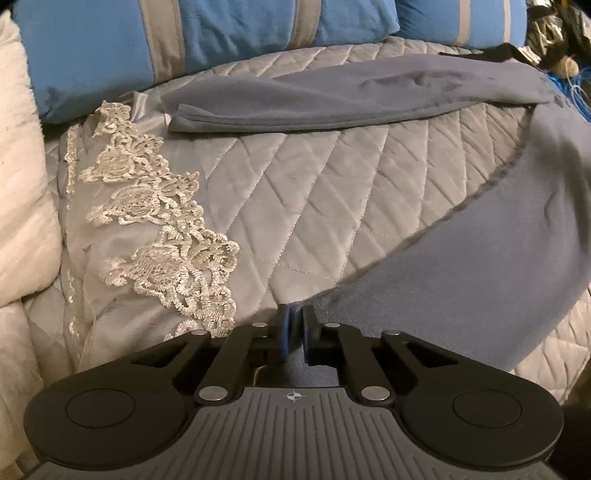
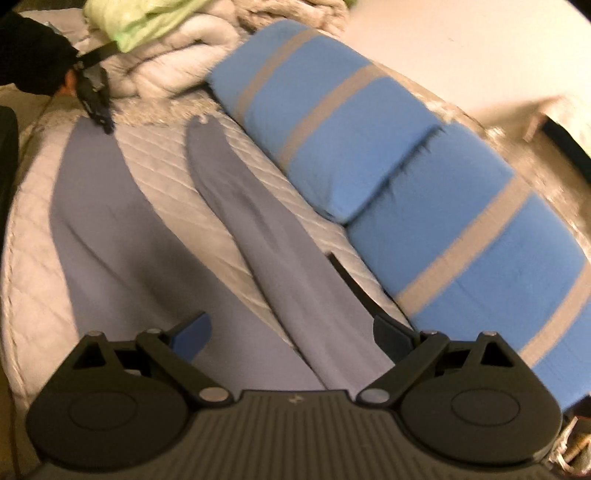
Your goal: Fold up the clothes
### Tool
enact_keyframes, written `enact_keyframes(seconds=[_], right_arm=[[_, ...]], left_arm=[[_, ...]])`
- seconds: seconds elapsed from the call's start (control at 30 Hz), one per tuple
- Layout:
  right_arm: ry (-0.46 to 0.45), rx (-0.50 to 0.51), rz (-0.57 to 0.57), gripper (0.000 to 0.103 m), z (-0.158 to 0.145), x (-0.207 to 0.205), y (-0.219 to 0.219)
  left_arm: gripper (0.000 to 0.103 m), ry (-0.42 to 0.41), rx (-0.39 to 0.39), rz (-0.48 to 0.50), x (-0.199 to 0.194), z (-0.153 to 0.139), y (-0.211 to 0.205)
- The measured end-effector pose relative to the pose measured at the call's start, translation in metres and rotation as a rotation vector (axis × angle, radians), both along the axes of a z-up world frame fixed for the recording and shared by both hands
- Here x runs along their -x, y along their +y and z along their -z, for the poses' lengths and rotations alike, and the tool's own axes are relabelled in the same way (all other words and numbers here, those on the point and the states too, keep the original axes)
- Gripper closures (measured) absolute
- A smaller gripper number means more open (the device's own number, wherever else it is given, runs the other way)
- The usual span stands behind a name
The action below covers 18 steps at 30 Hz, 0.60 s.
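Blue-grey trousers (image 1: 480, 258) lie spread on a quilted grey bedspread (image 1: 295, 192), legs apart. In the left wrist view the far leg (image 1: 332, 99) stretches across the bed, and the near leg runs down into my left gripper (image 1: 294, 325), whose pads are pinched shut on the hem. The right wrist view shows both legs (image 2: 110, 221) (image 2: 266, 240) lengthwise, with my left gripper (image 2: 105, 125) small at the end of the left-hand leg. My right gripper (image 2: 291, 332) hangs open over the upper part of the trousers, nothing between its fingers.
Blue pillows with grey stripes (image 2: 406, 166) line the bed beside the trousers. A lace-trimmed satin cloth (image 1: 155, 221) lies near my left gripper. White blankets (image 2: 166, 55) and a pale green cloth (image 2: 140, 18) are piled at the far end. A dark strap (image 2: 351, 280) lies by the pillows.
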State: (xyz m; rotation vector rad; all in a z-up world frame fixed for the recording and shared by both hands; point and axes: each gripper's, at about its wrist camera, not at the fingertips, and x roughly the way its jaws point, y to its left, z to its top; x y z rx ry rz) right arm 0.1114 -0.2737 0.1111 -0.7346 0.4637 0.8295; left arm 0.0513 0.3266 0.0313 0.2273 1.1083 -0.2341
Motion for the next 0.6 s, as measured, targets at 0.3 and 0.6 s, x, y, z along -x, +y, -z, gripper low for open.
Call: enact_keyframes(seconds=[0.3, 0.6], right_arm=[[-0.065, 0.143, 0.126, 0.005, 0.037, -0.007, -0.108], [-0.18, 0.46, 0.125, 0.006, 0.097, 0.076, -0.185]], left_arm=[[0.097, -0.008, -0.02, -0.087, 0.002, 0.001, -0.006], [0.097, 0.0, 0.011, -0.163, 0.0, 0.0, -0.002]])
